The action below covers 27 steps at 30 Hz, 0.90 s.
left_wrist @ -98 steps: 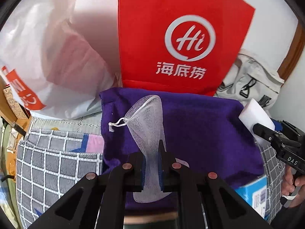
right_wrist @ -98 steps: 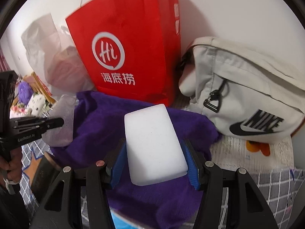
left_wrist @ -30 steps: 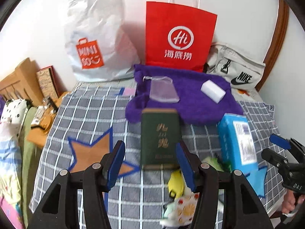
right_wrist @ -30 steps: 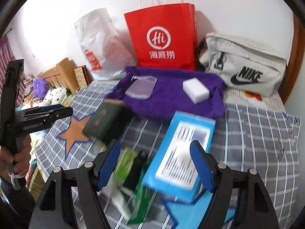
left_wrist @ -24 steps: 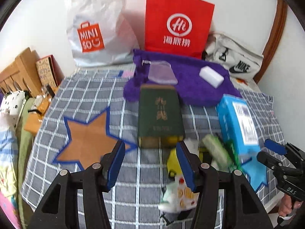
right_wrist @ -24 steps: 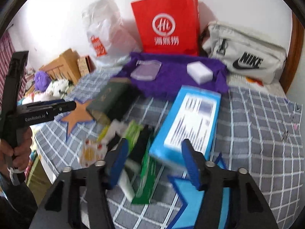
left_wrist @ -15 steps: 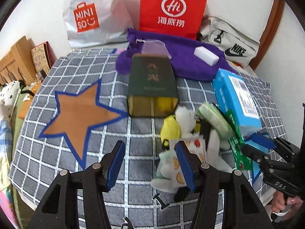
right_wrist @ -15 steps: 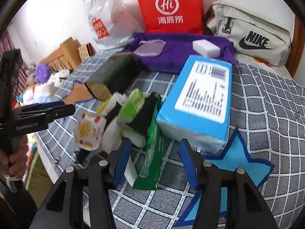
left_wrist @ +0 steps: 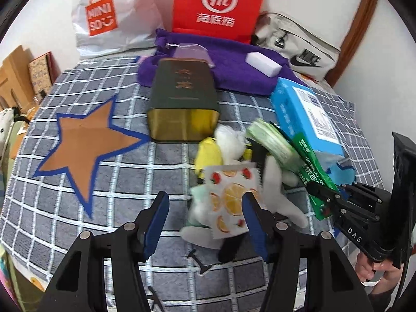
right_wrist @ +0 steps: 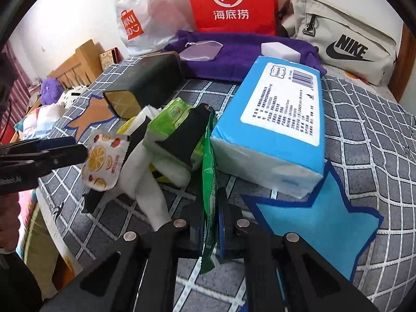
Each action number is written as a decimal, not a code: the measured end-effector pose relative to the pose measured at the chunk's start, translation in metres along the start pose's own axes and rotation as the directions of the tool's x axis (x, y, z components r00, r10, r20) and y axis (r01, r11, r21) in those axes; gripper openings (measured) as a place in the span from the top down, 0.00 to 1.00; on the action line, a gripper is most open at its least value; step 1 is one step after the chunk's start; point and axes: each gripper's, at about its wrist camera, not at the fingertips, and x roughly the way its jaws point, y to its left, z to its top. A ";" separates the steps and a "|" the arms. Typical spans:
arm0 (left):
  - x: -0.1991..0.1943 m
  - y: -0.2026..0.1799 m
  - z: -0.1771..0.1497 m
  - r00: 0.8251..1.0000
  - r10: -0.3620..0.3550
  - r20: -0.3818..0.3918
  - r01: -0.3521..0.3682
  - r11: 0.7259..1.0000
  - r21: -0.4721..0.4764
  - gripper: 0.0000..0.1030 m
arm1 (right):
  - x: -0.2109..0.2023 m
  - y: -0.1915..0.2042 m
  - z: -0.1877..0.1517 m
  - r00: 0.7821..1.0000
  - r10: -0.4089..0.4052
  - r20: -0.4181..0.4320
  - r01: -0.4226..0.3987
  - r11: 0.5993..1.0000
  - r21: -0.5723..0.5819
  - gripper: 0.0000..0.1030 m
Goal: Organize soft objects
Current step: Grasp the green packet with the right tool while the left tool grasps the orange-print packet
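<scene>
green packet (right_wrist: 209,182) | on edge, long axis away | right tongs (right_wrist: 210,223) clamp its near end | left tongs (left_wrist: 205,223) part-open, widening, empty

Grey white-checked bedspread (left_wrist: 109,182) with a brown, blue-edged star (left_wrist: 83,150); purple towel (left_wrist: 234,75); blue tissue pack (right_wrist: 280,130); fruit-printed packet (left_wrist: 228,202).

Bed (left_wrist: 109,223) with grey checked cover, bearing loose items.
Brown star patch (left_wrist: 83,145) at 9 o'clock; green tin (left_wrist: 183,96) and purple cloth (left_wrist: 234,70) at 12; blue tissue pack (right_wrist: 275,127) and blue star patch (right_wrist: 312,223) at 3.
</scene>
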 end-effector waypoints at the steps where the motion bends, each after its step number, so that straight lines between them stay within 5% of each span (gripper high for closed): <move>1: 0.001 -0.003 -0.001 1.000 -0.006 -0.002 0.006 1.000 0.008 0.43 | -0.005 0.000 -0.003 1.000 0.001 0.005 -0.001 1.000 -0.008 0.92; 8: 0.011 -0.020 -0.002 1.000 -0.018 -0.016 0.019 0.999 0.042 0.38 | -0.024 -0.009 -0.016 0.999 -0.038 0.001 0.038 0.999 -0.021 0.92; 13: 0.026 -0.029 0.000 0.999 0.040 -0.033 -0.037 0.997 0.069 0.37 | -0.028 -0.024 -0.025 0.998 -0.065 -0.011 0.065 0.998 0.004 0.92; 21: 0.036 -0.033 -0.001 0.997 0.073 -0.035 -0.070 0.993 0.093 0.36 | -0.012 -0.026 -0.026 1.000 -0.018 0.001 0.018 1.000 0.003 0.84; 25: 0.030 -0.023 0.000 0.999 0.049 -0.015 -0.048 0.996 0.079 0.51 | -0.005 -0.029 -0.024 1.000 0.011 0.005 -0.011 0.999 0.032 0.81; 27: 0.026 -0.016 0.000 0.999 0.030 -0.013 -0.029 0.997 0.066 0.57 | -0.005 -0.030 -0.025 1.000 0.010 0.014 -0.011 0.999 0.035 0.89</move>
